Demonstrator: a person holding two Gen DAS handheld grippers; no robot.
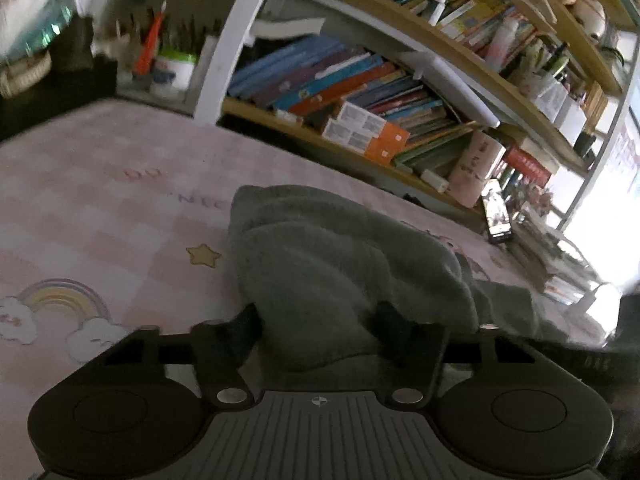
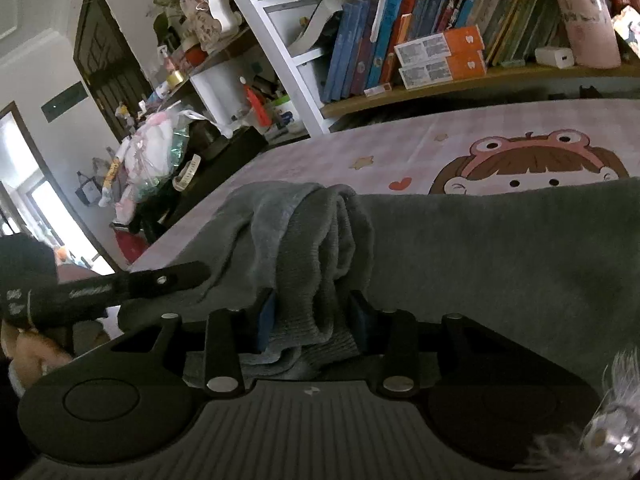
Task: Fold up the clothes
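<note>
Garment: a grey-green fleece garment lies on a bed covered by a pink cartoon-print sheet, spread flat on one side and bunched at the end nearest the grippers, so it looks mid-fold rather than finished.

Right gripper: its jaws stand narrow, pinching a thick gathered wad of the cloth. The layers droop over both pads, which suggests it is holding stacked edges together so they stay aligned.

Left gripper: its jaws sit at about half width with a rounded hump of the same garment between them. The cloth fills the gap and seems pressed on both sides, likely a grip on the neighbouring edge.

Pairing: in the right wrist view the left gripper's finger lies just beside the wad, so both hands hold one end, probably to carry it over together.

Backdrop: a bookshelf stands beyond the bed, clear of the work.
</note>
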